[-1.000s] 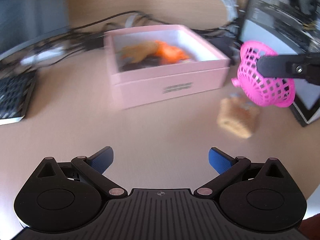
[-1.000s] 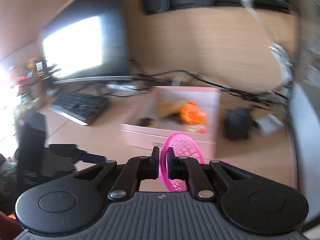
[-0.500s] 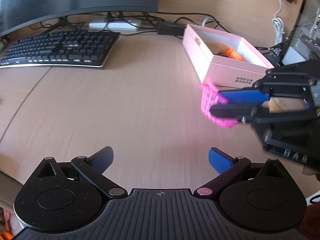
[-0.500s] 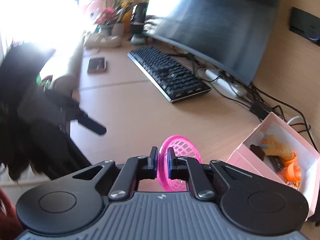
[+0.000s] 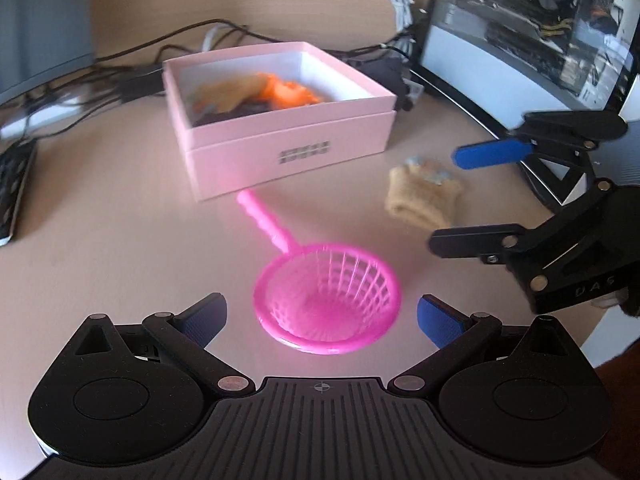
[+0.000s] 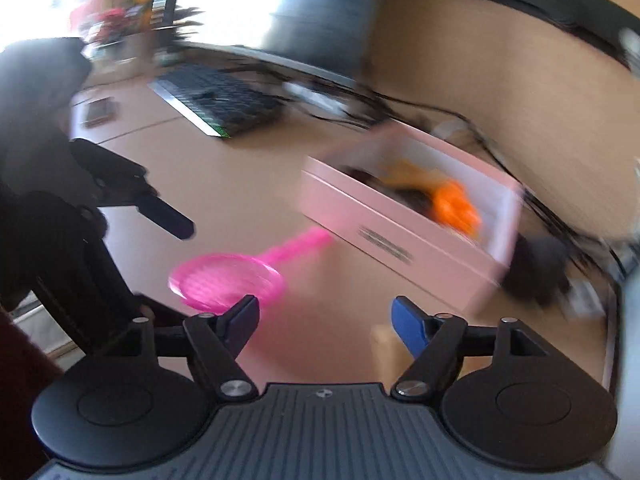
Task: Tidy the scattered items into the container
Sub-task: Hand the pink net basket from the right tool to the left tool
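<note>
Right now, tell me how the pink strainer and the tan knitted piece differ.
The pink strainer is rigid open mesh with a long handle; the tan knitted piece is soft, solid and handleless. The strainer lies nearest the left gripper, the knit nearer the right gripper. Both rest on the desk, outside the pink box.

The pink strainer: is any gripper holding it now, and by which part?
No. The pink strainer lies free on the desk; the right gripper is opening, nothing between; the left gripper is open.
</note>
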`<action>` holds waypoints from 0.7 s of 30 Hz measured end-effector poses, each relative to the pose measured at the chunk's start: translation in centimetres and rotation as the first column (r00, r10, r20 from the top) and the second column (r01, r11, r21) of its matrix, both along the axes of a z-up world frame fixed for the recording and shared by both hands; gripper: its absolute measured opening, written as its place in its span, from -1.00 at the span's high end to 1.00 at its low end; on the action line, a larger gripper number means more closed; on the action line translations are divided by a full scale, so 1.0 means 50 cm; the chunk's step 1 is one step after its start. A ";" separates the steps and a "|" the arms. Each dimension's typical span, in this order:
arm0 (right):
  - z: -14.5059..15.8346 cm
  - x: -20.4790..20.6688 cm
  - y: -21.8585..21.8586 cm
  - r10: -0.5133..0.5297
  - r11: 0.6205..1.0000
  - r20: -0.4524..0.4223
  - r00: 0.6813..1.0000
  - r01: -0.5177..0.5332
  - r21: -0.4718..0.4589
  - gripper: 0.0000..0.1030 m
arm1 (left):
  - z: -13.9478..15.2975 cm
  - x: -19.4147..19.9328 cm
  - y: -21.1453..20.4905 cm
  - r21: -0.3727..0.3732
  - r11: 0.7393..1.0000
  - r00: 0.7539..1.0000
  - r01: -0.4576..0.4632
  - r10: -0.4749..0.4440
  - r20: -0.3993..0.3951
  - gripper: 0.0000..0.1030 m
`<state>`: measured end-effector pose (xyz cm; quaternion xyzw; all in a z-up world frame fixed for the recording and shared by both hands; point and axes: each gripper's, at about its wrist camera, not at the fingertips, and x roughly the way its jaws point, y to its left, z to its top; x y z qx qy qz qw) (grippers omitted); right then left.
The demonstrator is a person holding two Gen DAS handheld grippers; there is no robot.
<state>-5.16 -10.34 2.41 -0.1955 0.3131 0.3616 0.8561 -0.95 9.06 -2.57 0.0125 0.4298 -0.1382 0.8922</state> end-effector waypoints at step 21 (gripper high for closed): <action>-0.109 0.104 -0.055 -0.190 0.981 -0.103 0.976 0.193 0.018 -0.37 | 0.005 0.050 -0.005 0.009 0.992 0.990 -0.126 0.126 -0.067 -1.00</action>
